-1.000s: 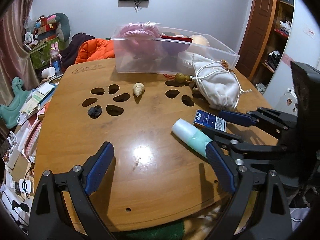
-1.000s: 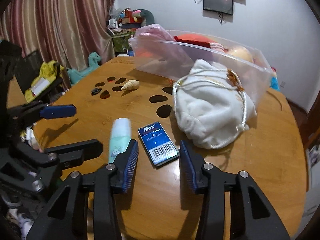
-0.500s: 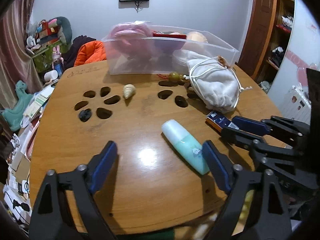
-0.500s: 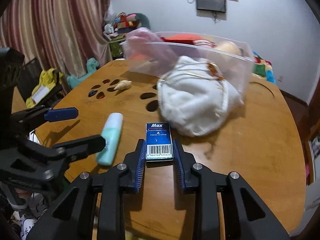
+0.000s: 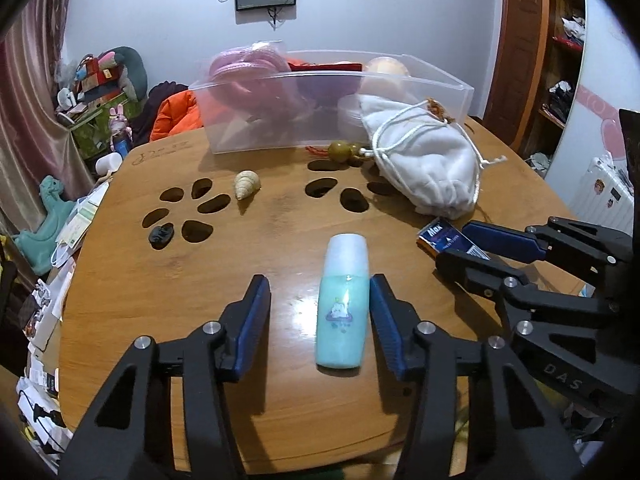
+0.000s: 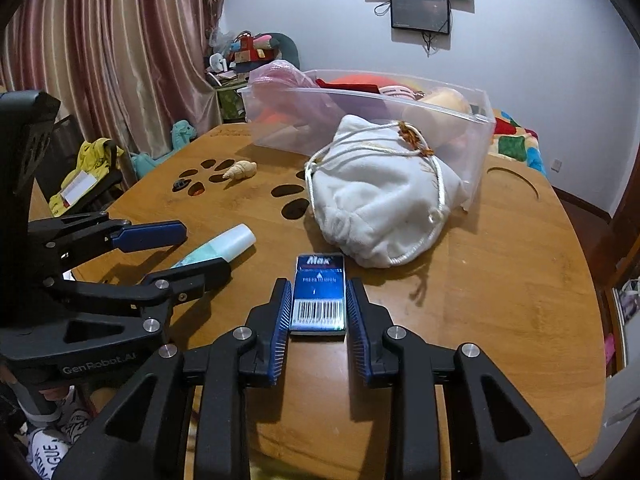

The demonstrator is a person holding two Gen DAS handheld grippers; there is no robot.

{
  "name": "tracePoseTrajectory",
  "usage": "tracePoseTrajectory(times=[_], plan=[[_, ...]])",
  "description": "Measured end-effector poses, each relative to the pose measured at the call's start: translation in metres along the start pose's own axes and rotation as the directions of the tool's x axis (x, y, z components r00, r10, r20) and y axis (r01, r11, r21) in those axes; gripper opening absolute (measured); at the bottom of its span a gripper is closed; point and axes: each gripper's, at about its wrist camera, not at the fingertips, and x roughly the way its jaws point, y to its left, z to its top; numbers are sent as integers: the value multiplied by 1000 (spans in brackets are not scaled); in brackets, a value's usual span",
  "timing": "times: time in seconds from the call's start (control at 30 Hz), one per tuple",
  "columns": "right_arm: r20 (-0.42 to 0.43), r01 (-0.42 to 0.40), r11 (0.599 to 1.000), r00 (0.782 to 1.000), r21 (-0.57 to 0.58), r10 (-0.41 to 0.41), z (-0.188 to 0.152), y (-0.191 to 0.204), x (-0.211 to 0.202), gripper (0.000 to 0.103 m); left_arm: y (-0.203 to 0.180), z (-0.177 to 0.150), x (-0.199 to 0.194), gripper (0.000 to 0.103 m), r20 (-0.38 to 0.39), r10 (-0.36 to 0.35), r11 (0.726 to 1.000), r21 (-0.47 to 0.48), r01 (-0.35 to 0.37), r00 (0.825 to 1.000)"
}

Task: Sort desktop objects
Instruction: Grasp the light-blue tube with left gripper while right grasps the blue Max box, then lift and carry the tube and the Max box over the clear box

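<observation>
A round wooden bench [image 5: 168, 304] holds a clear plastic bin [image 5: 332, 108] at its far side, already part filled with pink, red and round items. Much is left outside it: a white drawstring pouch [image 5: 424, 168] leaning against the bin's front wall, a gourd charm [image 5: 340, 150] just beside the pouch, a seashell [image 5: 246, 184] and a small dark object [image 5: 160, 234] farther from the bin.

The left tool [image 5: 320, 312] is spread apart around a teal bottle [image 5: 344, 304] lying flat, nearest the viewer's side from the bin; one pad is touching or nearly touching it, the other is well clear. The right tool [image 6: 318, 308] brackets a blue card box [image 6: 319, 294] in front of the pouch, pads close against its sides; whether it is gripped I cannot tell.
</observation>
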Motion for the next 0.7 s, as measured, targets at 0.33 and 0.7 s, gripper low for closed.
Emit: tracePoseTrajectory(times=[0.33,0.7], plan=[[20,40,999,999,31,-40,-3,4,-1,25,-10,-2,0,24,43,23,1000,13,-24,999],[0,-69,985,998,155,70,3,-14,-10,25,-7,-2,-3,24,33,1,1000,-11,0,999]])
